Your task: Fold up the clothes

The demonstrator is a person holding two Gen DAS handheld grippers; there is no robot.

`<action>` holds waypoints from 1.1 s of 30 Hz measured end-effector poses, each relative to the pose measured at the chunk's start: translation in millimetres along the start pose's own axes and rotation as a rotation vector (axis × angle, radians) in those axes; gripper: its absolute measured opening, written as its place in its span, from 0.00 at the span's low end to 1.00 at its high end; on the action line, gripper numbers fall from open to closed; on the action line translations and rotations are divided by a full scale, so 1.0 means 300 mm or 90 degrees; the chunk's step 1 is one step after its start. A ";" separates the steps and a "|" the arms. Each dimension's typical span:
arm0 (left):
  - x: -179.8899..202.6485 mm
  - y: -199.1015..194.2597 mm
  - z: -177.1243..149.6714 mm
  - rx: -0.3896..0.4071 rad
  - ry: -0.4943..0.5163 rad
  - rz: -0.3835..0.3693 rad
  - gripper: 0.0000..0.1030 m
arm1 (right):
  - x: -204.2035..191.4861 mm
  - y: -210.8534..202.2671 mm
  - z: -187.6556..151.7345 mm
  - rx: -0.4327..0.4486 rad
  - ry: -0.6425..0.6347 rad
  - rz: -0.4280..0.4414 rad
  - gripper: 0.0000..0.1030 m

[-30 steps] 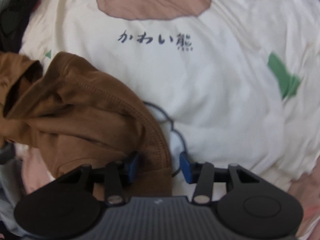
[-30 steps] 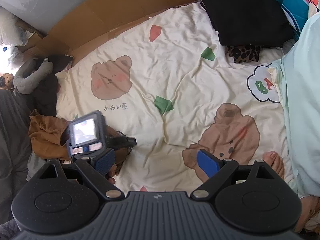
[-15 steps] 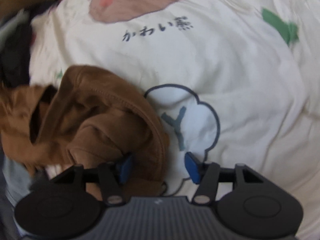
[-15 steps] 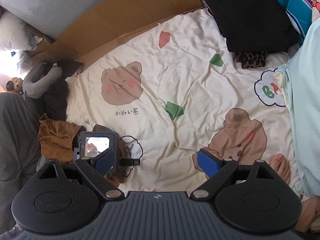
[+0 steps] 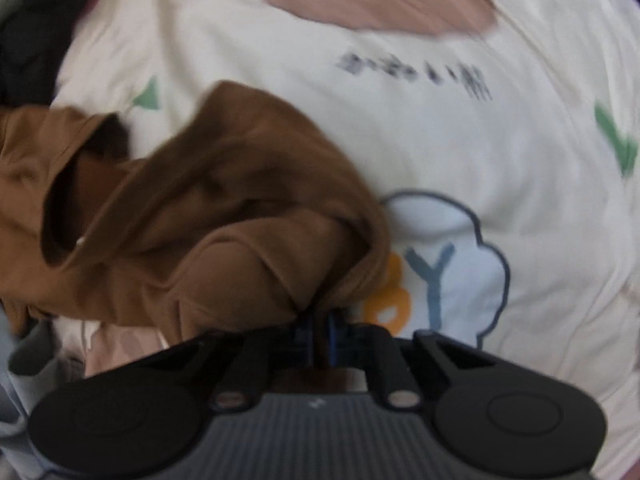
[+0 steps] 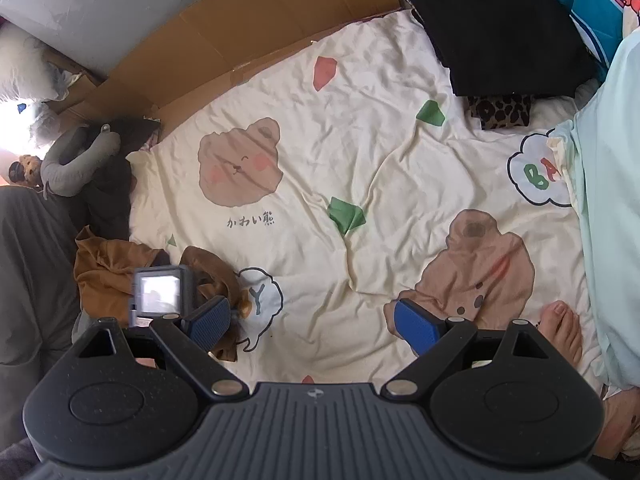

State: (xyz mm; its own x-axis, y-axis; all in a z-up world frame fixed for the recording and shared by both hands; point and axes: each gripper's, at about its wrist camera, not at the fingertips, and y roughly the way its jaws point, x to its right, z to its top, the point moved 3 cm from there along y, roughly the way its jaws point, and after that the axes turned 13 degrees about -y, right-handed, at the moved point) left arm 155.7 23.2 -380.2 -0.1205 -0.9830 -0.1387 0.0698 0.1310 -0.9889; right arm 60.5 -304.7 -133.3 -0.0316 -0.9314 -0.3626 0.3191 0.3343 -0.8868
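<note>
On the cream bear-print bedsheet [image 6: 360,152], the left gripper [image 5: 319,330] pinches the crumpled brown cotton garment [image 5: 208,232], while the right gripper [image 6: 310,322] hovers spread wide.

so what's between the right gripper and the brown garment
In the right wrist view, only bare bear-print sheet lies between the open right gripper and the brown garment.

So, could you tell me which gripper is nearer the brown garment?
Left: the left gripper is clamped on the brown garment; the right gripper hangs open above the sheet.
</note>
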 end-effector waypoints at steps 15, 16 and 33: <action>-0.035 -0.525 0.141 0.096 -0.094 -0.198 0.04 | -0.087 0.022 -0.001 -0.020 -0.061 0.036 0.90; -0.016 -0.563 0.146 0.102 -0.092 -0.212 0.04 | -0.094 0.030 -0.006 -0.024 -0.066 0.040 0.90; 0.166 -1.074 0.049 0.176 -0.049 -0.382 0.04 | -0.292 -0.057 0.035 0.086 -0.187 0.109 0.83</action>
State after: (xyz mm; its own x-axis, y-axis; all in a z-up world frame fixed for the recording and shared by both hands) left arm 141.8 -69.8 -67.6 -0.1473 -0.8828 0.4461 0.2651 -0.4697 -0.8421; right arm 67.8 -230.5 -83.3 0.3001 -0.8719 -0.3868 0.4191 0.4848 -0.7676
